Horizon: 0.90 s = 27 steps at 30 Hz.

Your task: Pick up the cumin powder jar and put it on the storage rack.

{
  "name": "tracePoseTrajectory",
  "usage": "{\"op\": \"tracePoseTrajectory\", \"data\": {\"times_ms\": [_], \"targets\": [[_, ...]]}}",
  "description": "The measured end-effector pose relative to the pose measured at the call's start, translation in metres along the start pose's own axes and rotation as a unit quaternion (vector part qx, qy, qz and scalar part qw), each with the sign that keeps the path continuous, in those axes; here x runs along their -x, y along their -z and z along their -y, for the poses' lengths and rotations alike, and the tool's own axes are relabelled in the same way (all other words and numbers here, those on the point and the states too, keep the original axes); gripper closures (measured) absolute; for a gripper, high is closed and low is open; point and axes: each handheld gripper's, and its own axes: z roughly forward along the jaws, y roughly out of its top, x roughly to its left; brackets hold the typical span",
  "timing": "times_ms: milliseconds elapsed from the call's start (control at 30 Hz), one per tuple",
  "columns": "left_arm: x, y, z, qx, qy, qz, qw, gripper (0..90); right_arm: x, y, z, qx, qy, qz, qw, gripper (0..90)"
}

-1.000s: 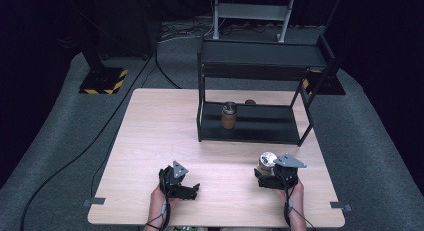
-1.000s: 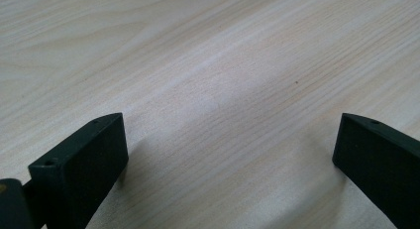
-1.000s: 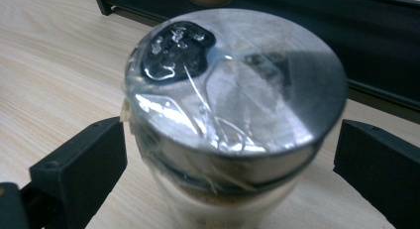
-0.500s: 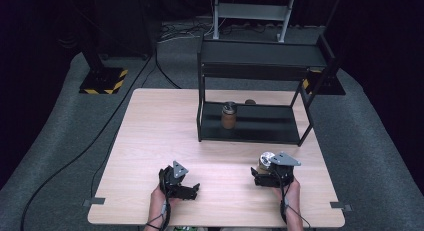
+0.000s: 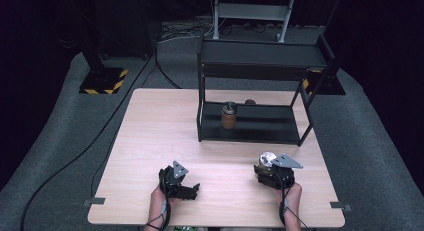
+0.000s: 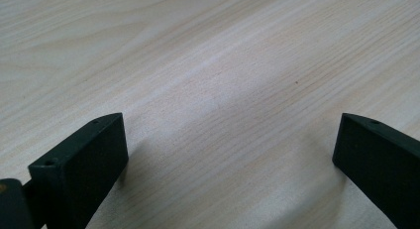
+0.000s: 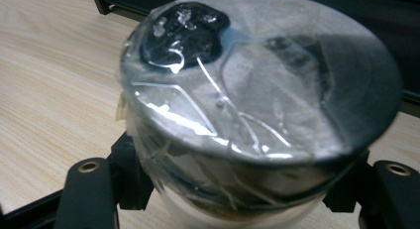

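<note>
Over on the left, the left gripper (image 5: 192,190) sits low on the wooden table (image 5: 150,141) near the front edge, jaws spread wide with nothing but bare wood grain between them (the left gripper view makes that obvious). Mid-table, toward the back, there's a black shelf rack (image 5: 260,66), and on its bottom shelf a small brown jar (image 5: 229,116) stands upright, with a little dark round thing (image 5: 250,102) behind it that's too small to make out. On the right, the right gripper (image 5: 266,167) has just been closing its jaws and is now clamped around a jar with a plastic-wrapped lid (image 7: 257,90), one jaw on each side of the body under the lid. That jar stands on the table near the front right, well apart from the rack.
</note>
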Motion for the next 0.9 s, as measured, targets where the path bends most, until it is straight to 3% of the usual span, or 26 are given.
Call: {"op": "tracePoseTrajectory", "data": {"times_ms": [900], "targets": [[0.001,0.000,0.000,0.001,-0.001,-0.001,1.0000,0.2,-0.003,0.010,-0.011,0.001,-0.008,0.007,0.9999,30.1]]}}
